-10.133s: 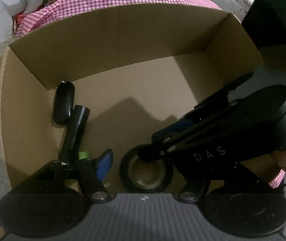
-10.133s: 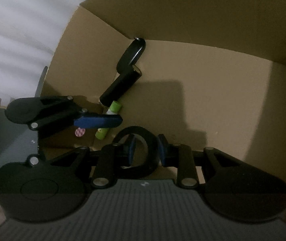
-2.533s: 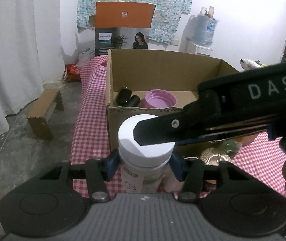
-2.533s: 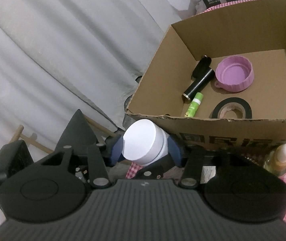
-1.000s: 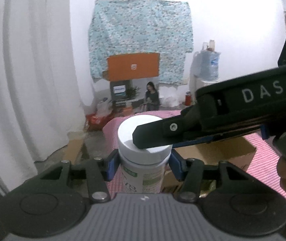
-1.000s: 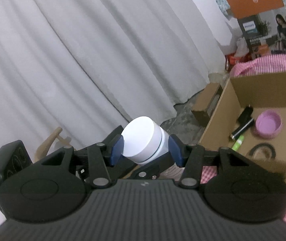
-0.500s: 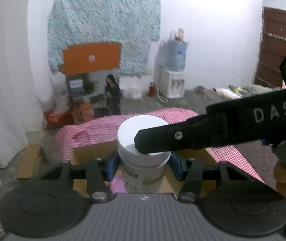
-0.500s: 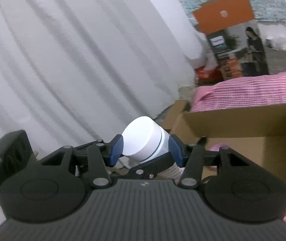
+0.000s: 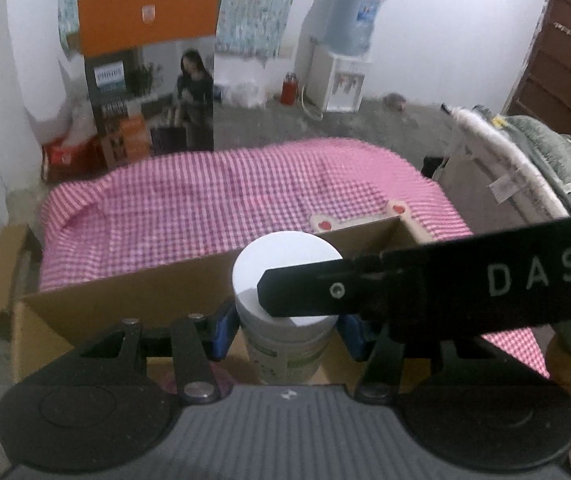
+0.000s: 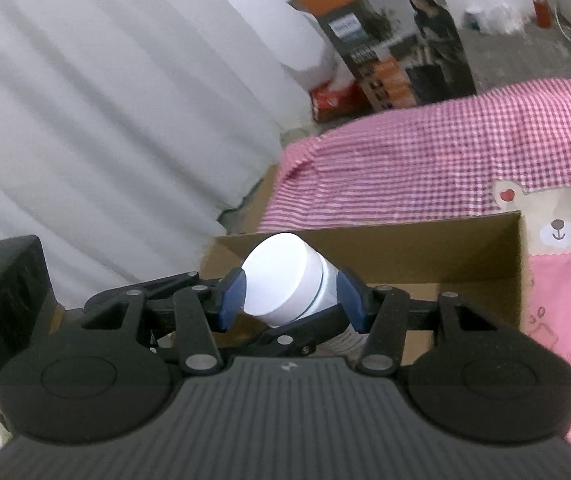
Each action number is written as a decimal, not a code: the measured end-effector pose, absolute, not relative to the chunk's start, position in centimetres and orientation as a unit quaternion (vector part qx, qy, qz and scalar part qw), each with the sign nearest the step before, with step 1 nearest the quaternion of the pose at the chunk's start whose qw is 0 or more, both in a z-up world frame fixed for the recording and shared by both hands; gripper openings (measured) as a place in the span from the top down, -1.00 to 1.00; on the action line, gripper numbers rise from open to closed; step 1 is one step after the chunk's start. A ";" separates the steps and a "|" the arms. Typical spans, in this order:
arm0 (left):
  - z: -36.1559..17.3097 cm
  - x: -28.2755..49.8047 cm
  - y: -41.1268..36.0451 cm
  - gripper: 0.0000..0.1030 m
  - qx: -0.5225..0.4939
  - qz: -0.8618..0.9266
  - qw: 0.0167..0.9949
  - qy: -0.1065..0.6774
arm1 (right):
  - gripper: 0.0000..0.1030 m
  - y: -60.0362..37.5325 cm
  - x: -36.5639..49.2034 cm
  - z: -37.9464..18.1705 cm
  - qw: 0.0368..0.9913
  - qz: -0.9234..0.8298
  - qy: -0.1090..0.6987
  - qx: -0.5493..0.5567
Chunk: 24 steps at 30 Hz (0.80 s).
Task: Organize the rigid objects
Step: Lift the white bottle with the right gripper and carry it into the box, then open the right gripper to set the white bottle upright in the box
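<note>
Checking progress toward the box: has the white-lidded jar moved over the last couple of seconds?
Yes. The jar was in front of the box's near wall; now it is held over the box, backed by the far wall.

The left gripper [image 9: 285, 330] is black with blue pads [image 9: 219, 330], silver screws and a grey ribbed back. The right gripper [image 10: 291, 300] looks the same, with white letters "DAS" on its side.

Illumination is dim, diffuse and cool, without hard shadows. Both views show strong fisheye curvature and dark vignetted corners. The jar lid [image 9: 285, 254] reads near-overexposed. The far room and the checked cloth [image 10: 437, 156] are softly blurred and noisy.
</note>
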<state>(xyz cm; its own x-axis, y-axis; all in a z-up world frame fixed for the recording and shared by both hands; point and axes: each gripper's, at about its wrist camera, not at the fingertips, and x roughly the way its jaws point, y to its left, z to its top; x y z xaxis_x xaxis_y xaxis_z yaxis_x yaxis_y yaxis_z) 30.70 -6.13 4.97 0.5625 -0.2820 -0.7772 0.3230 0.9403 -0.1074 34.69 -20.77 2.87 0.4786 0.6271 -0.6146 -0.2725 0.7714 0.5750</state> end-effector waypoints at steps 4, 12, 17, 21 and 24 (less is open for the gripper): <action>3.1 32.2 -6.5 -0.05 0.016 -0.167 0.874 0.456 | 0.01 -20.6 37.0 0.7 0.828 0.260 0.453 0.202; 1.2 33.9 -6.5 -0.05 0.014 -0.163 0.864 0.476 | -0.01 -19.5 39.1 -1.9 0.819 0.257 0.475 0.194; 1.5 34.1 -6.5 -0.17 0.015 -0.171 0.861 0.478 | -0.11 -19.5 39.4 -2.0 0.821 0.256 0.474 0.188; 2.4 33.3 -6.3 -0.40 0.020 -0.175 0.866 0.467 | -0.26 -19.4 38.9 -1.0 0.832 0.253 0.462 0.177; 3.3 32.5 -5.9 -0.58 0.022 -0.173 0.870 0.461 | -0.34 -19.7 38.1 0.3 0.846 0.248 0.440 0.169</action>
<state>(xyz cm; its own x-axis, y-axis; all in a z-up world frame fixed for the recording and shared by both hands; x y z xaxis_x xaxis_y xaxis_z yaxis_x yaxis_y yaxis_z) 32.51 -5.88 3.31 0.5160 -0.2802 -0.8095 0.3209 0.9394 -0.1206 38.07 -19.70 0.35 0.4890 0.5687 -0.6614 -0.2711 0.8198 0.5045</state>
